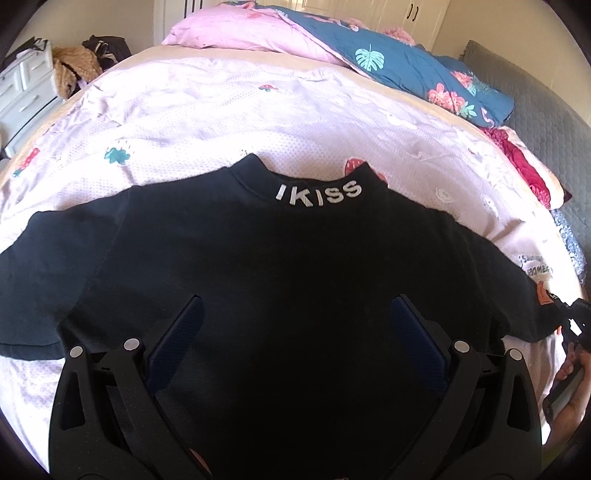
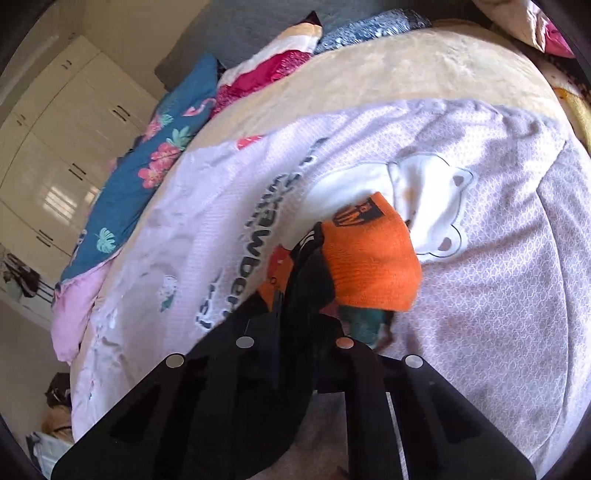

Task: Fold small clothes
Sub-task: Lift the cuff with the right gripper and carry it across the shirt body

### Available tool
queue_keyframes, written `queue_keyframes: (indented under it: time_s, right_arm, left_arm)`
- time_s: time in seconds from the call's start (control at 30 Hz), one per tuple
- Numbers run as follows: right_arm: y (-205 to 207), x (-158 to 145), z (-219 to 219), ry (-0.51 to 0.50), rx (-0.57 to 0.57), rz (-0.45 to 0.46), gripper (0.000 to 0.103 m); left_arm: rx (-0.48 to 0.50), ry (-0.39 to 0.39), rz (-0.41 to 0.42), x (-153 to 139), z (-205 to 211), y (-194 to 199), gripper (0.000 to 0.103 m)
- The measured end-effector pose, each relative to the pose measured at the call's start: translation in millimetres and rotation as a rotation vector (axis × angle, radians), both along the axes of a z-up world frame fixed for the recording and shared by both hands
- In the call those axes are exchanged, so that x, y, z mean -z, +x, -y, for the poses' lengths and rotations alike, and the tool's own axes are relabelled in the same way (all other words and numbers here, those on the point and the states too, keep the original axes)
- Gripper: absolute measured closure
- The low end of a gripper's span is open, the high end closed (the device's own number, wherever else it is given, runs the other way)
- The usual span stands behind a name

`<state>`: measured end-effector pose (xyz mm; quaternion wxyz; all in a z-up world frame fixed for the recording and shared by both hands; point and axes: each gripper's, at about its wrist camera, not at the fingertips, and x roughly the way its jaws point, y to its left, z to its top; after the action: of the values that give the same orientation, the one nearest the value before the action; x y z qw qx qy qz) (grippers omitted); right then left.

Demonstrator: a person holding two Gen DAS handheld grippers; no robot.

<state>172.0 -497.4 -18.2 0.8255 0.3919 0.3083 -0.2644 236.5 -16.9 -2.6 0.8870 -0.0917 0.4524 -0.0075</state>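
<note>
**Black top spread on the bed, right gripper clamping its sleeve**

A small black T-shirt [image 1: 280,266] is lying flat on a pale pink printed blanket [image 1: 207,122] that is covering the bed, its collar pointing away from the left wrist camera and showing white letters reading "IKISS" [image 1: 318,194]. Both short sleeves are stretching out to the sides. At the end of the sleeve on the right of that view, an orange patch [image 2: 373,258] is showing.

The right gripper [image 2: 295,280] is pinching this sleeve end: its jaws are clenched on the dark cloth, with the orange patch bulging out just beyond the tips. In the left wrist view a person's hand [image 1: 570,373] is gripping that tool at the frame's right edge.

The left gripper [image 1: 295,314] is hovering over the shirt's lower middle with its blue-padded jaws spread wide and nothing between them but the fabric below; whether the tips are touching the cloth cannot be told.

Farther off, a teal floral quilt [image 1: 413,70] and a pink pillow [image 1: 240,33] are lying at the bed's far end, with white wardrobe doors [image 2: 70,140] behind.
</note>
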Motion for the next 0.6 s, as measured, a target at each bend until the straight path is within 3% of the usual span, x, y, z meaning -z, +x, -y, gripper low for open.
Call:
queue_keyframes:
  time_s: [0.3,0.6]
  right_arm:
    - [19.5,-41.1,-52.5,-0.061,-0.245,0.127,0.094]
    - [38.2,-66.8,-106.8,-0.108,-0.447,0.182,0.094]
  left_arm:
    - [-0.005,-0.035,0.017,-13.5,-9.4,-2.8,0.008]
    - [-0.006,-0.091,0.028,-24.3,-20.9,-4.7,0.008]
